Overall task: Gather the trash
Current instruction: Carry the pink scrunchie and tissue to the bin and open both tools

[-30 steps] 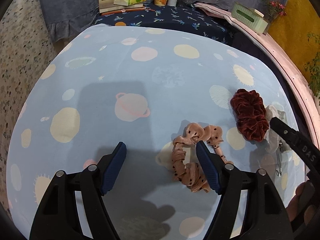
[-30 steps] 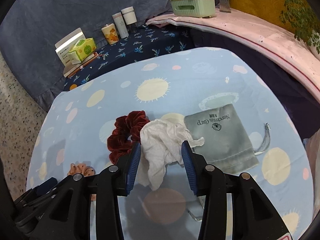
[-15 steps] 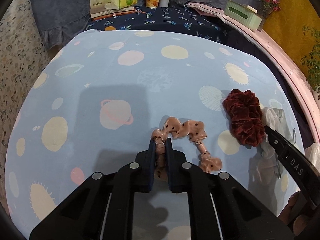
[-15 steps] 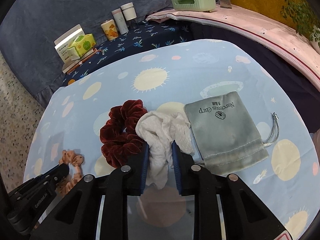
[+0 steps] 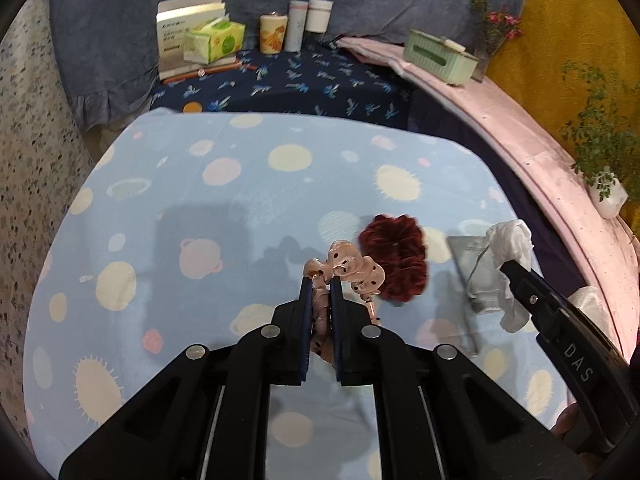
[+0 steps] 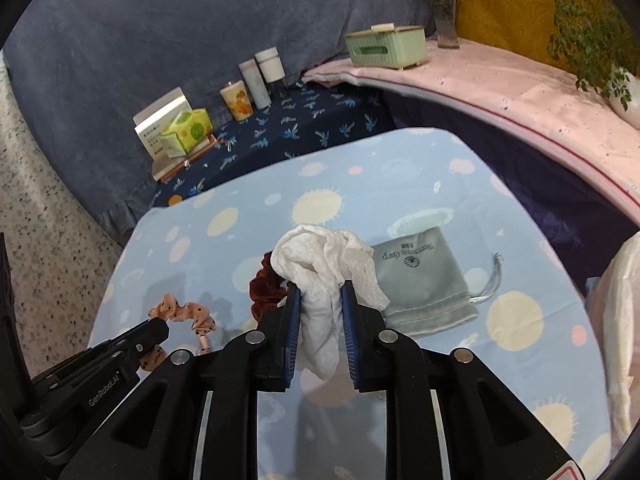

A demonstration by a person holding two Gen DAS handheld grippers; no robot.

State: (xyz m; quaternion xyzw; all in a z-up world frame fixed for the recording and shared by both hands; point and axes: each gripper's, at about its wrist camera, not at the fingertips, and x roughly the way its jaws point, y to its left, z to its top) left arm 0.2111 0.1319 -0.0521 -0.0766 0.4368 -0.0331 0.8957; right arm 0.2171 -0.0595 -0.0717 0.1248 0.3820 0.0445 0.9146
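Observation:
My left gripper point(image 5: 320, 282) is shut on a pink dotted scrunchie point(image 5: 348, 268) and holds it above the blue patterned table point(image 5: 200, 240). The scrunchie also shows in the right wrist view point(image 6: 188, 312). My right gripper point(image 6: 320, 288) is shut on a crumpled white tissue point(image 6: 324, 264), lifted off the table; the tissue also shows in the left wrist view point(image 5: 510, 240). A dark red velvet scrunchie point(image 5: 396, 256) lies on the table between the two grippers, partly hidden behind the tissue in the right wrist view point(image 6: 266, 288).
A grey drawstring pouch point(image 6: 424, 280) lies on the table right of the red scrunchie. A white bag point(image 6: 620, 320) sits at the right edge. Boxes, a tissue pack point(image 5: 214, 42) and jars point(image 5: 296, 28) stand on the far dark cloth. A green box point(image 5: 438, 54) sits on the pink ledge.
Both grippers closed, the left on the pink scrunchie and the right on the white tissue, and both have lifted their items off the table.

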